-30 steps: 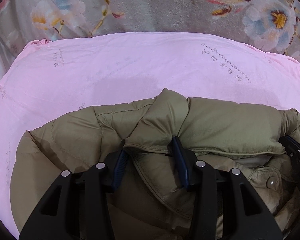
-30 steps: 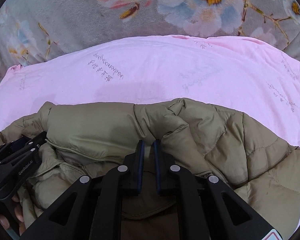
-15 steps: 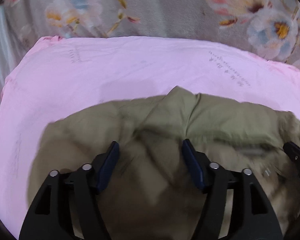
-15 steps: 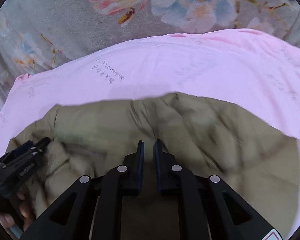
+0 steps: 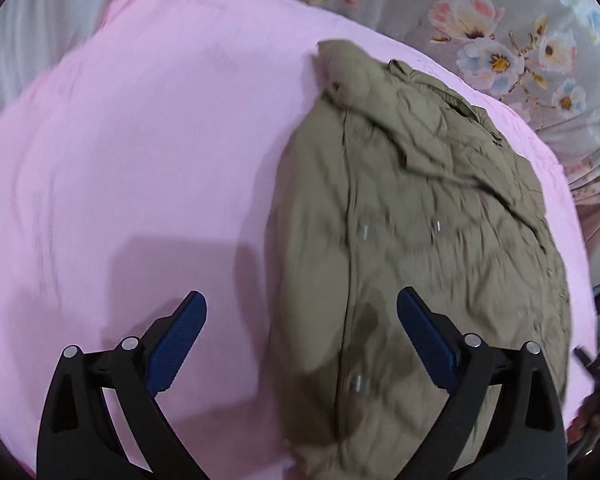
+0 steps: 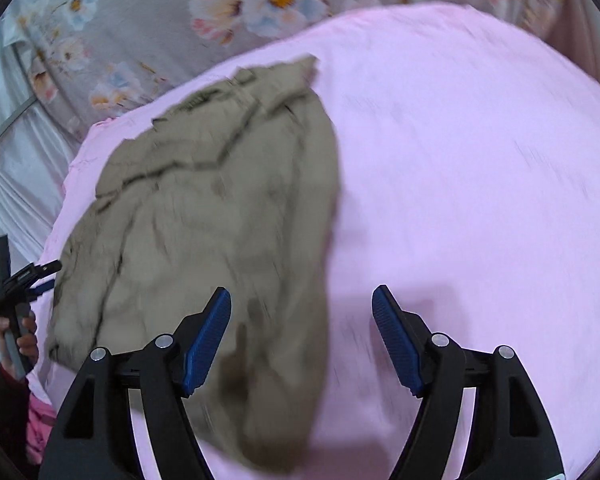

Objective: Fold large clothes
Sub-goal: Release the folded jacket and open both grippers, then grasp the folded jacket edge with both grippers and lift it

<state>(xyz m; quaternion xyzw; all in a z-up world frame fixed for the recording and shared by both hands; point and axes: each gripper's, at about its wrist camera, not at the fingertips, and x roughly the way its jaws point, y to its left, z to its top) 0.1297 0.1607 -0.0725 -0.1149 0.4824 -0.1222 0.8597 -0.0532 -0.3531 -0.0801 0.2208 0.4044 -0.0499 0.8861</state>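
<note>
both grippers (image 5: 298, 320) (image 6: 302, 320) opening, empty

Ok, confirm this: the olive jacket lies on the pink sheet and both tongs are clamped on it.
Not quite. The olive jacket does lie on the pink sheet, but neither tongs grip it: both wrist views show left tongs and right tongs opening, pads clear.

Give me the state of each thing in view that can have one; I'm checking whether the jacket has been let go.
Olive jacket: lying loose and rumpled on the pink sheet, held by neither gripper.
Left gripper: jaws opening, nothing pinched between them.
Right gripper: jaws opening, nothing pinched between them.
Pink sheet: spread flat over the floral bedding.
</note>
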